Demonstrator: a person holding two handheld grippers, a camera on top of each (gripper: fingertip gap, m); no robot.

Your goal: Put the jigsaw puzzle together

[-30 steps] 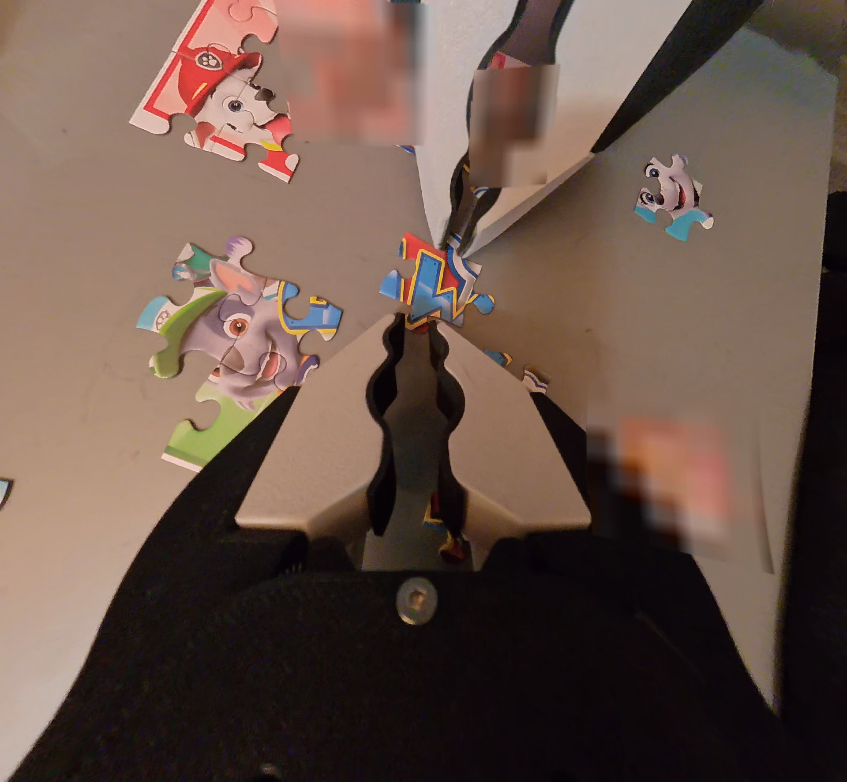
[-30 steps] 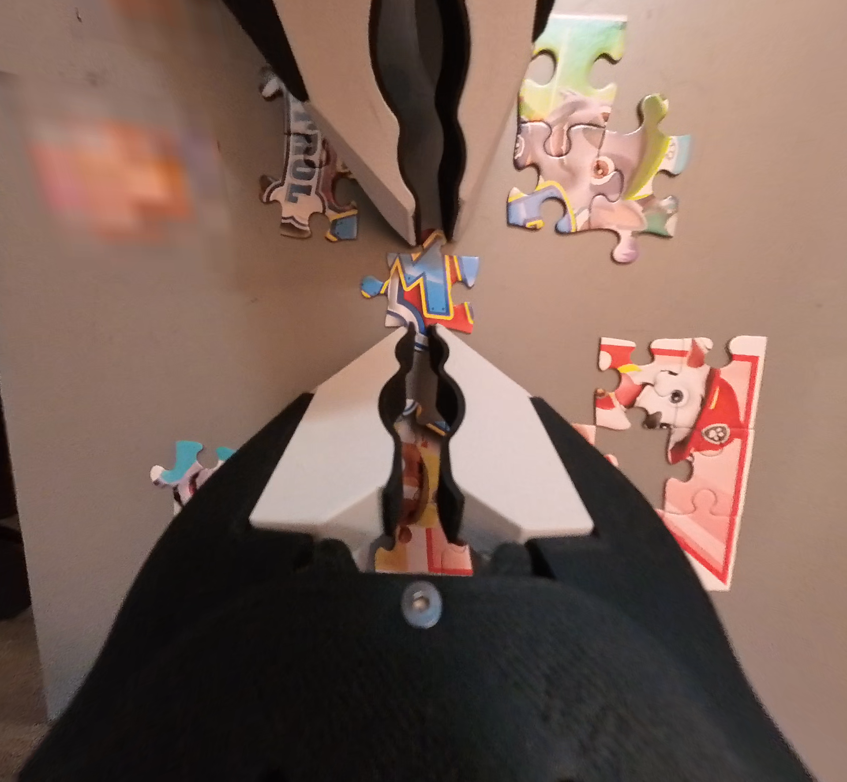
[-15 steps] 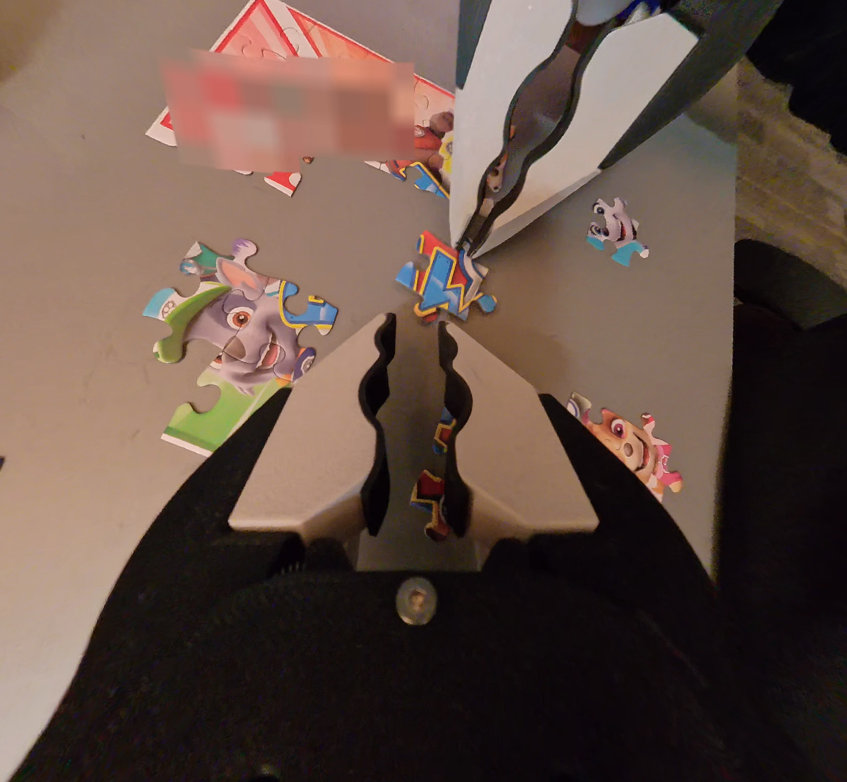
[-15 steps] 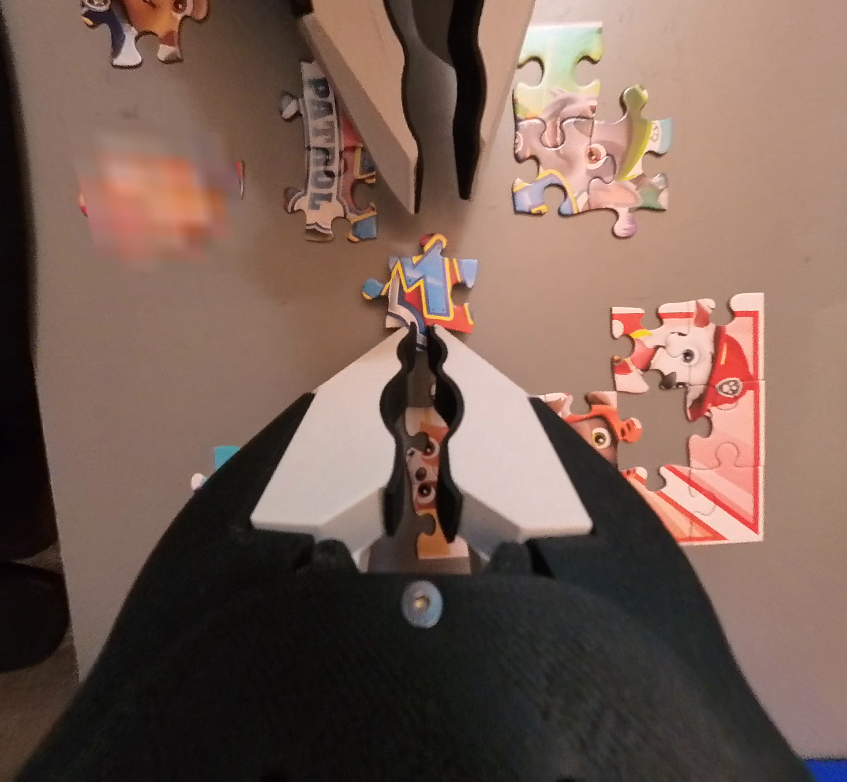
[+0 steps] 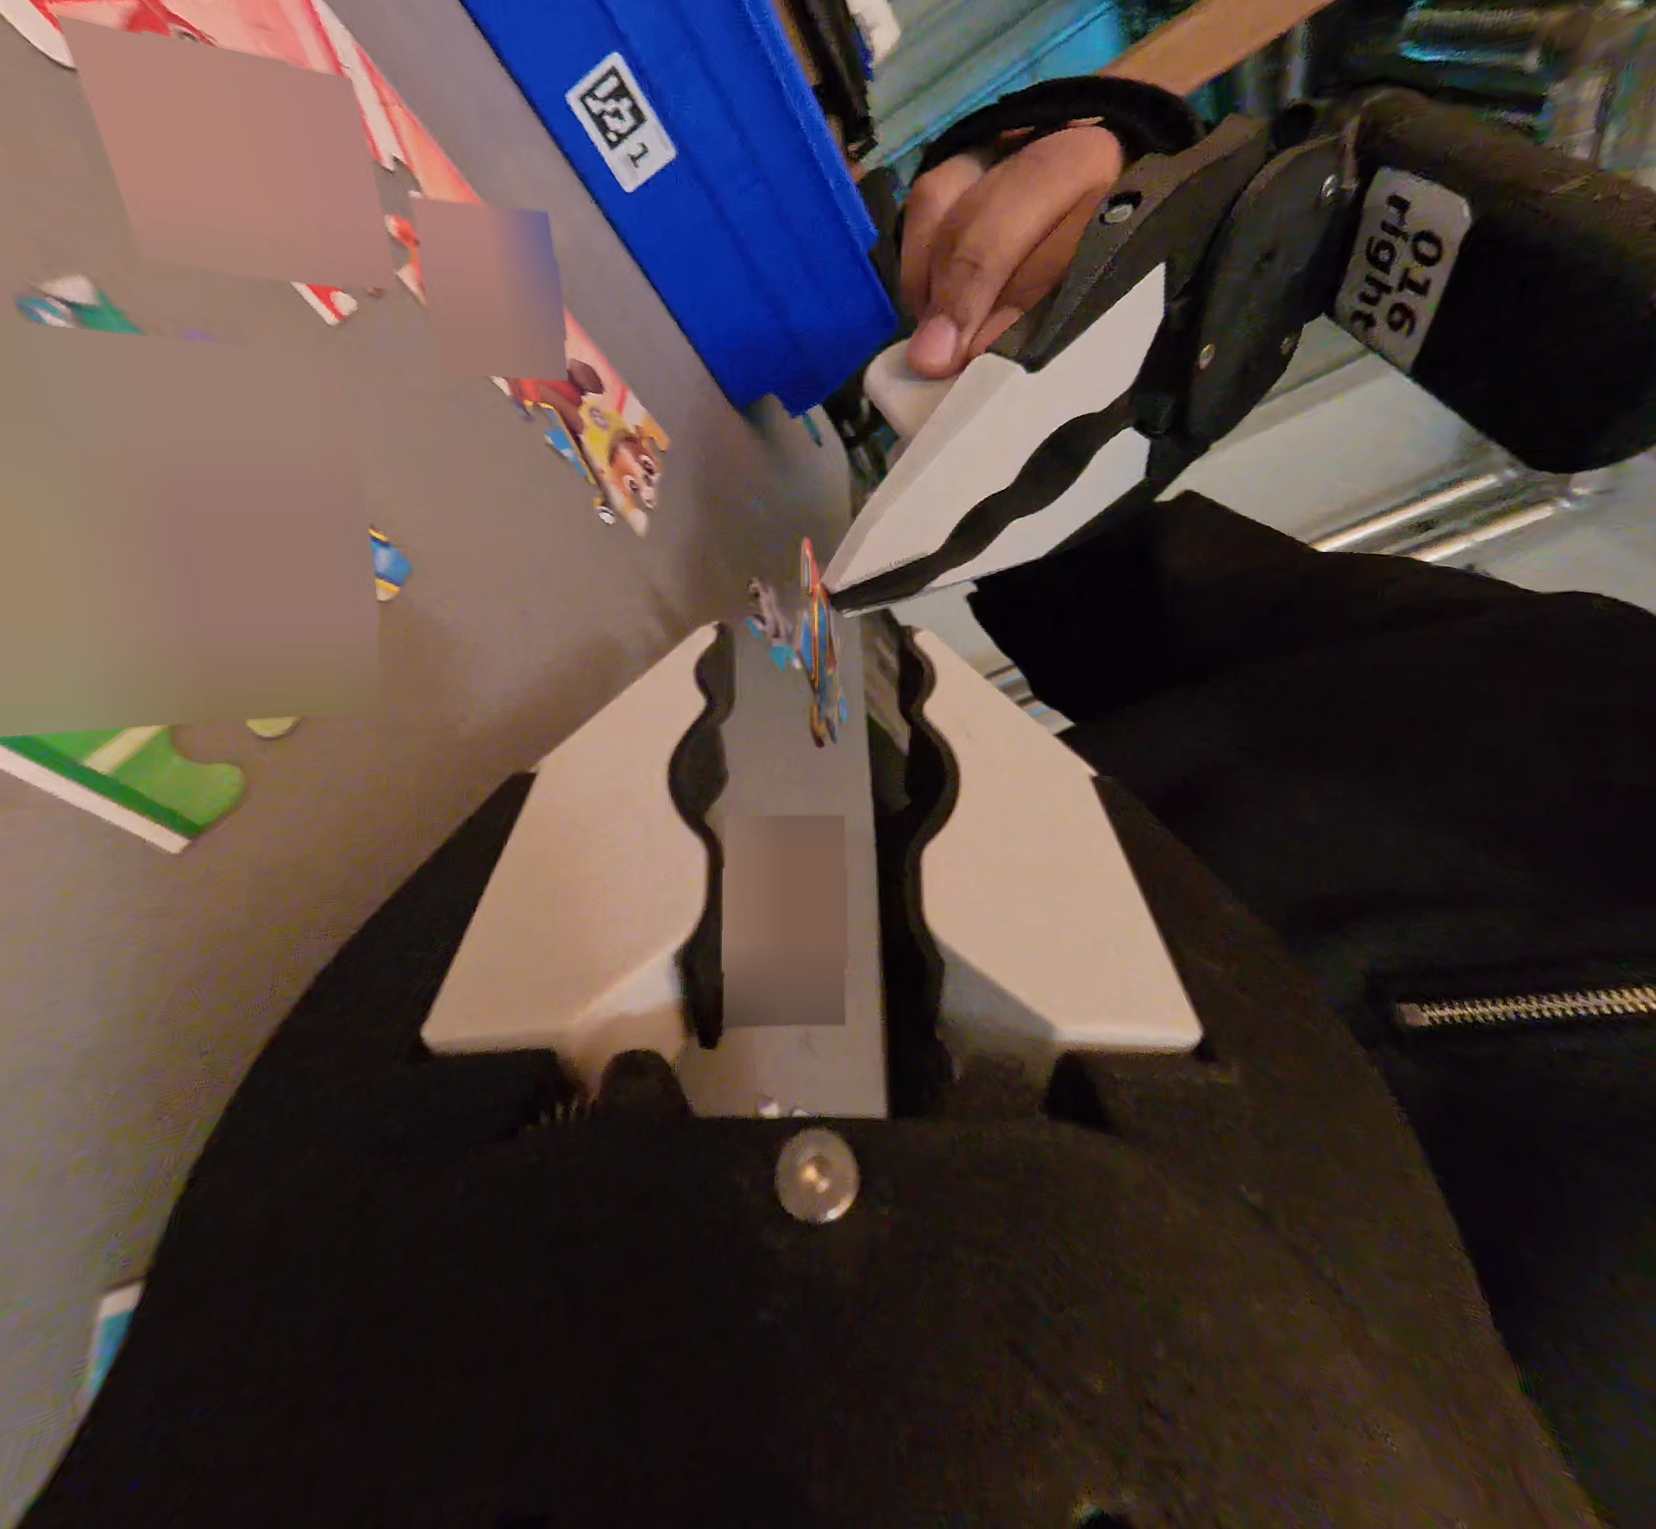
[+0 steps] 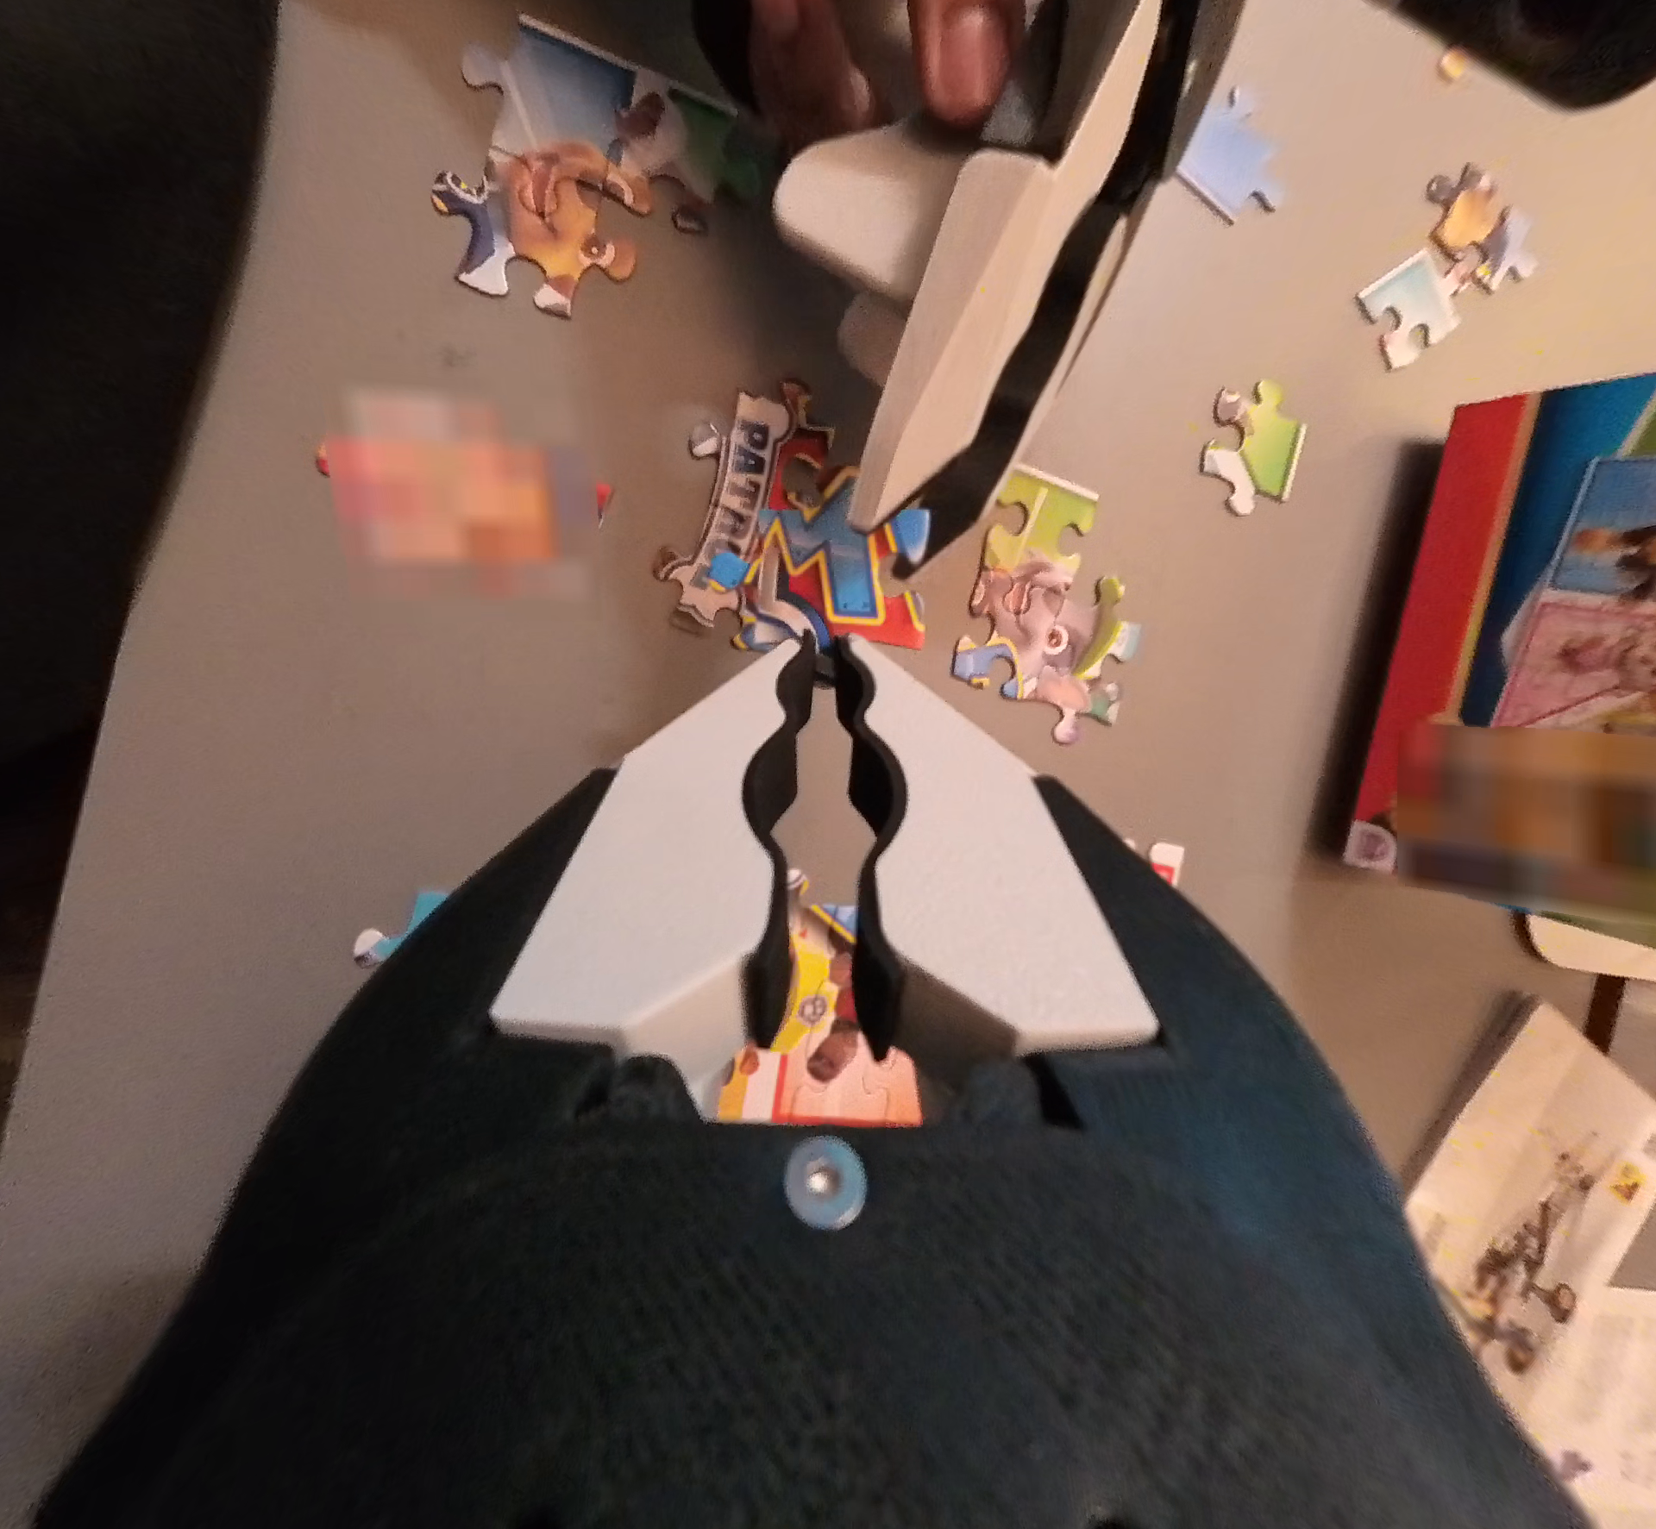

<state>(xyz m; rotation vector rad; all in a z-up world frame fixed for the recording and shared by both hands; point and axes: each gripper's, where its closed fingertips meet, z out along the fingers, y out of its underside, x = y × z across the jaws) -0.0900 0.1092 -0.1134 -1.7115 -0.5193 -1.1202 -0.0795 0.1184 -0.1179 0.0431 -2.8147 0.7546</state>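
Note:
My right gripper (image 6: 826,644) is shut on the lower edge of a red, blue and yellow puzzle piece (image 6: 833,581) and holds it above the grey table (image 6: 269,680). In the left wrist view this piece (image 5: 820,653) shows edge-on, pinched at the right gripper's tips (image 5: 838,590). My left gripper (image 5: 815,633) is open; the piece stands between its fingers (image 5: 627,769) without touching the pads. In the right wrist view the left gripper (image 6: 905,532) hangs over the piece's upper tab. A lettered piece (image 6: 726,500) lies on the table just behind.
A blue bin (image 5: 681,142) stands at the table's far edge. A grey dog cluster (image 6: 1048,617), brown dog pieces (image 6: 556,187) and a green piece (image 6: 1254,447) lie around. The puzzle box (image 6: 1523,617) and a paper leaflet (image 6: 1541,1217) sit to the right. Less than 4 cm separates the two grippers' tips.
My left gripper let go of the red and blue piece and opened wide. My right gripper kept hold and lifted the piece off the table, tilting it. Both views swung sideways.

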